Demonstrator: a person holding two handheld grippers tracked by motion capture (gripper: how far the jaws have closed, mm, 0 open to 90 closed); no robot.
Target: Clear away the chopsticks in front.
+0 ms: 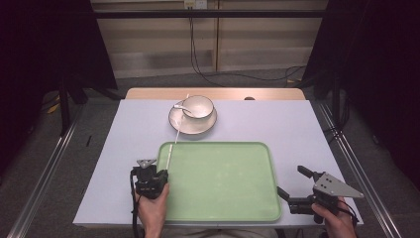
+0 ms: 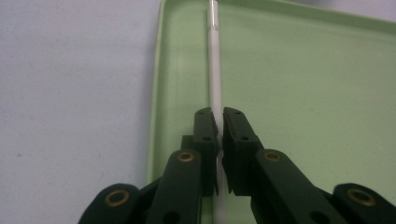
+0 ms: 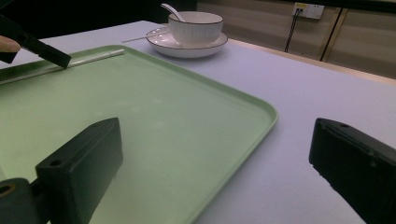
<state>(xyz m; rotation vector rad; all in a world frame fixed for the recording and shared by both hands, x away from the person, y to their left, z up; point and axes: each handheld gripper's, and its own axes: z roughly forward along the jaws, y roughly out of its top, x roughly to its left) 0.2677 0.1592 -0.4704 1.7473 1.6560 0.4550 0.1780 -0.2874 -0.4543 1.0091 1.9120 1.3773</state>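
While clamped on the white chopstick (image 2: 215, 79), left tongs (image 2: 218, 122) narrow over the green tray (image 2: 303, 93); right tongs (image 3: 210, 172) wide, empty.

This is a staged recording room rather than a home or kitchen. The table (image 1: 297, 129), covered with a plain pale sheet, stands on grey carpet, and everything else is set around it: black curtains (image 1: 381, 74) hang to its left and right, metal floor rails (image 1: 44, 173) run along both its sides, and beyond its far edge a bare panelled wall carries a socket (image 1: 194, 4) from which black cables (image 1: 198, 64) trail down to the floor.
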